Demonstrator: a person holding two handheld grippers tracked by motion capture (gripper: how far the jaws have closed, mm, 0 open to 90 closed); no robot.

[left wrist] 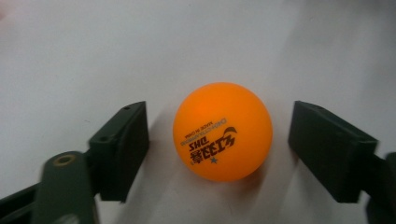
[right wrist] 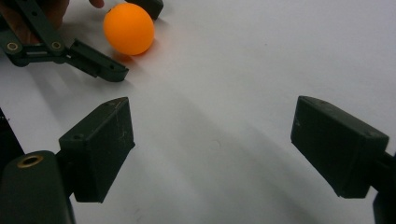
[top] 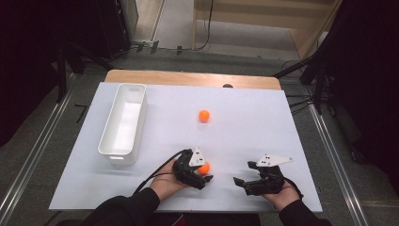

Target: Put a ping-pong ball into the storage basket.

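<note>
"DHS" and "MADE IN CHINA", upside down, on the orange ball [left wrist: 222,131]

White table [top: 263,117], wooden far edge; grey carpet floor [top: 56,136]; dark curtains [top: 28,56]; floor cables [top: 301,101].

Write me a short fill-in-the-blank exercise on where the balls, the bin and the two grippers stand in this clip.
1. The near orange ball sits between the jaws of the ____ gripper, not yet gripped.
2. The jaws of the right gripper stand open with ____ between them.
3. The white bin holds ____ balls.
4. The far orange ball rests on the white ____.

Missing words: left; nothing; no; table
</note>
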